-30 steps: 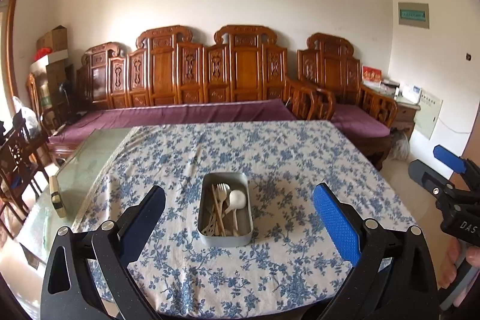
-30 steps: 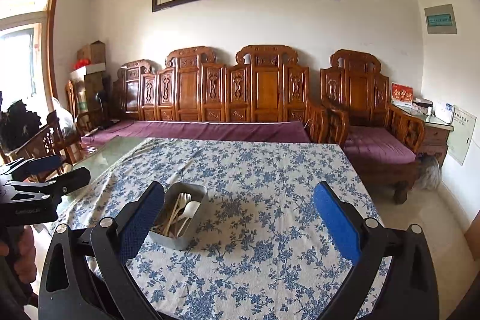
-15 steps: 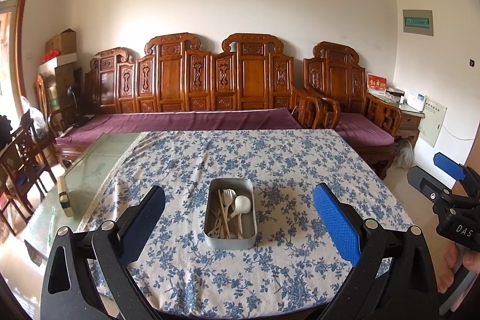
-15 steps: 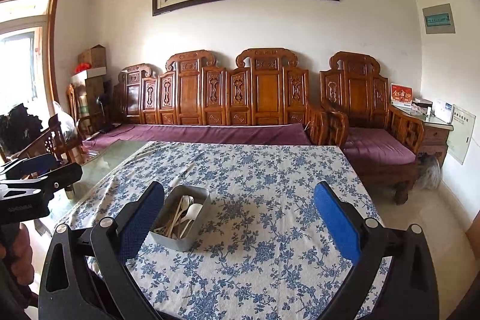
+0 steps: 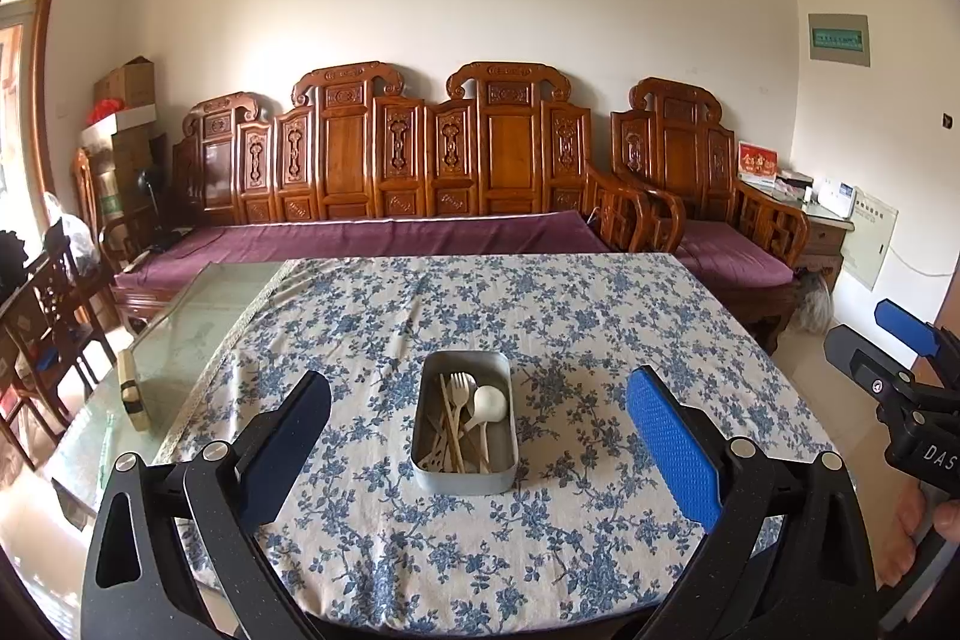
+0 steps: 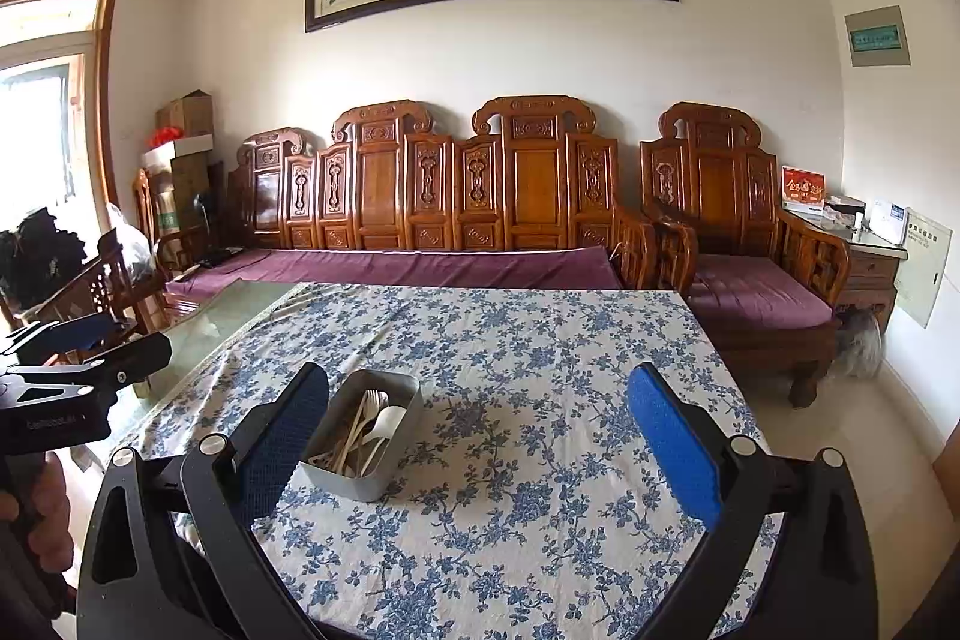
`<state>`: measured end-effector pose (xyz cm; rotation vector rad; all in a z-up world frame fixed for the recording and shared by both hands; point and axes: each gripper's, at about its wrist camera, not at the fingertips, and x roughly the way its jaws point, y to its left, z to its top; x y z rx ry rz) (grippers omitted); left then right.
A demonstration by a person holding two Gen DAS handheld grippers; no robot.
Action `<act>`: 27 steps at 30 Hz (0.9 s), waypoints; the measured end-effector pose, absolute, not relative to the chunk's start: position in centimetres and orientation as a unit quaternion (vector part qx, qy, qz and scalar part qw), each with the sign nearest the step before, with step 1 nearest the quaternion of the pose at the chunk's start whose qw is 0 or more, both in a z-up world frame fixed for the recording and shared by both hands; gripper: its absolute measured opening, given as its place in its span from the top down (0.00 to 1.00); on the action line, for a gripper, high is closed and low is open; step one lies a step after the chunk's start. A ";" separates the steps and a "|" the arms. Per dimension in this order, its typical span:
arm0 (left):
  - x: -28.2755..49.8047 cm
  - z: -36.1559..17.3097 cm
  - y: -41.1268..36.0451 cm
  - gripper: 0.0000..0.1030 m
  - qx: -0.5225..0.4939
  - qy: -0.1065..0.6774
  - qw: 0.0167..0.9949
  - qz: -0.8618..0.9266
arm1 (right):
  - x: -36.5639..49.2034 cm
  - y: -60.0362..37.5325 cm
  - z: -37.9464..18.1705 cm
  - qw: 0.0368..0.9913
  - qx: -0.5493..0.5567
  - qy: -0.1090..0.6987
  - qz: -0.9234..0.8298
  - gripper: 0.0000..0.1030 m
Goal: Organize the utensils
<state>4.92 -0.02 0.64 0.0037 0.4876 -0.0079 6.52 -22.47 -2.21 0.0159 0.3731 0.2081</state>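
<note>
A grey metal tin (image 5: 465, 478) stands on the blue floral tablecloth (image 5: 540, 328), holding a white fork (image 5: 459, 391), a white spoon (image 5: 489, 406), and wooden chopsticks (image 5: 451, 424). The tin also shows in the right wrist view (image 6: 360, 484). My left gripper (image 5: 478, 433) is open and empty, held back from the table's near edge with the tin between its jaws in view. My right gripper (image 6: 478, 430) is open and empty, to the right of the tin. The right gripper appears at the left wrist view's right edge (image 5: 900, 358), and the left gripper at the right wrist view's left edge (image 6: 78, 346).
The cloth leaves a bare glass strip of the table (image 5: 192, 316) at the left, with a small block (image 5: 131, 397) on it. A carved wooden sofa with purple cushions (image 5: 384, 235) stands behind the table. Wooden chairs (image 5: 42, 316) stand at the left, a side cabinet (image 5: 828, 226) at the right.
Both grippers have tilted up and drawn back a little, so the tin and table sit lower in the views. Both stay open and empty.
</note>
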 end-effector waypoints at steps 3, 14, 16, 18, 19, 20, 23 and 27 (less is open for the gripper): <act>4.9 0.6 0.0 0.07 0.003 0.242 0.970 -0.003 | 6.5 -22.4 -2.2 0.977 0.008 0.185 0.103 0.03; 4.8 0.6 -0.1 0.07 0.005 0.241 0.970 -0.002 | 6.5 -22.3 -2.2 0.977 0.008 0.187 0.104 0.03; 4.8 0.6 -0.1 0.07 0.004 0.241 0.970 -0.002 | 6.5 -22.4 -2.2 0.977 0.008 0.186 0.103 0.03; 4.8 0.6 -0.2 0.07 0.005 0.241 0.971 -0.001 | 6.5 -22.4 -2.2 0.977 0.008 0.186 0.103 0.03; 4.8 0.6 -0.2 0.07 0.005 0.241 0.971 -0.001 | 6.5 -22.4 -2.2 0.977 0.008 0.186 0.103 0.03; 4.8 0.6 -0.2 0.07 0.005 0.240 0.971 -0.001 | 6.5 -22.4 -2.2 0.977 0.008 0.186 0.103 0.03; 4.8 0.7 -0.1 0.07 0.006 0.239 0.971 0.001 | 6.5 -22.4 -2.3 0.977 0.008 0.187 0.104 0.03; 4.7 0.6 0.0 0.07 0.006 0.235 0.972 0.004 | 6.5 -22.3 -2.2 0.977 0.008 0.187 0.104 0.03</act>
